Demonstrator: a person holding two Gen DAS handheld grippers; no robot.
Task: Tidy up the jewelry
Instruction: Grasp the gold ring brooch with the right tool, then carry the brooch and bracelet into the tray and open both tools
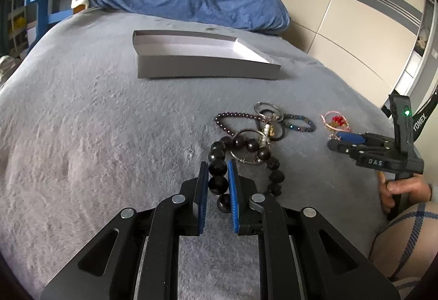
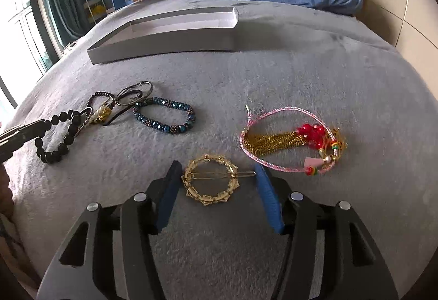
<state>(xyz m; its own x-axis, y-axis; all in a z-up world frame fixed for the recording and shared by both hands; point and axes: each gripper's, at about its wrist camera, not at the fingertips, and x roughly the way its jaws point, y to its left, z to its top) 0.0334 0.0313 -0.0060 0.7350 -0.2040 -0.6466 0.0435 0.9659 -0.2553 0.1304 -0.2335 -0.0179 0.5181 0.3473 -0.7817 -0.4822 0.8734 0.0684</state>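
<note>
So the gold ring hair clip (image 2: 211, 180) sits lower centre in the right wrist view, flat on the grey bed (image 2: 301, 86), right between the right tongs (image 2: 219, 185), which stand apart around it, not pinching. Its pin runs left-right, straight across the gap. The left tongs (image 1: 216, 182) are clamped on the black bead bracelet (image 1: 219, 168), mid-frame in theirs. The empty grey box (image 1: 191, 50) lies up top. Readable: "YONEX" on a strap (image 1: 420, 122), far right.

Bare blanket (image 1: 82, 108) lies open before the tray (image 1: 208, 68); jewelry heap (image 1: 262, 130) crowds the right
</note>
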